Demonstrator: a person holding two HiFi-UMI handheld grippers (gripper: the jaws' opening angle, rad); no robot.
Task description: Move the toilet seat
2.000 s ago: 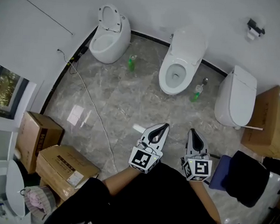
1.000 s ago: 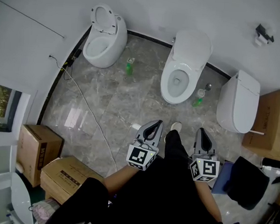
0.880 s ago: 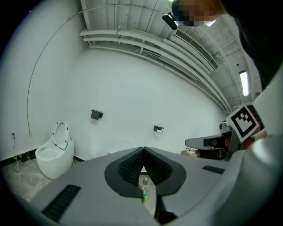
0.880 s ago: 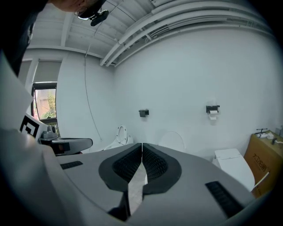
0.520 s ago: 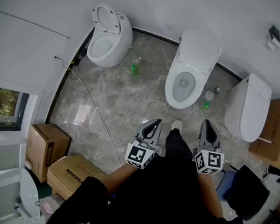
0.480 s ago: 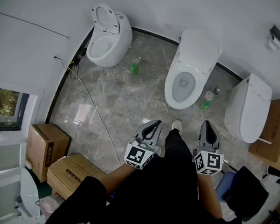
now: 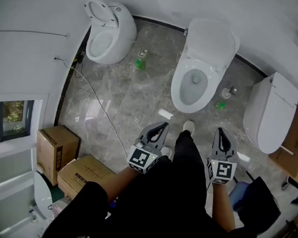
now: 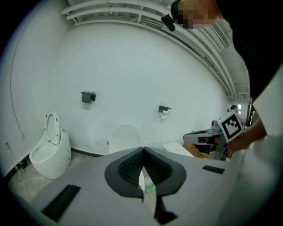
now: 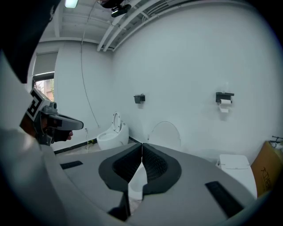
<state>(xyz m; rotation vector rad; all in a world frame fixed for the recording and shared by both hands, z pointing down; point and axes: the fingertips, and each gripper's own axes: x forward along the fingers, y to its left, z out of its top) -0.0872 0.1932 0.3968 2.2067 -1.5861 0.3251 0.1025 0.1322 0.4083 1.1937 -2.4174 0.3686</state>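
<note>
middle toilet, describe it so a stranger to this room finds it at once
Three white toilets stand along the curved white wall on grey marble floor. The middle white toilet is the one straight ahead of the person's shoe. Its lid is raised over an open oval bowl; the left toilet is a squat egg shape, the right toilet has its lid shut.

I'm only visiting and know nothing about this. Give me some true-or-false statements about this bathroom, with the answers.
The middle toilet has its lid raised. True.
The toilet on the right has its lid raised. False: its lid is down.
The left hand-held gripper is wide open. False: its jaws are together, holding nothing.
Cardboard boxes stand on the floor at the left. True.
</note>
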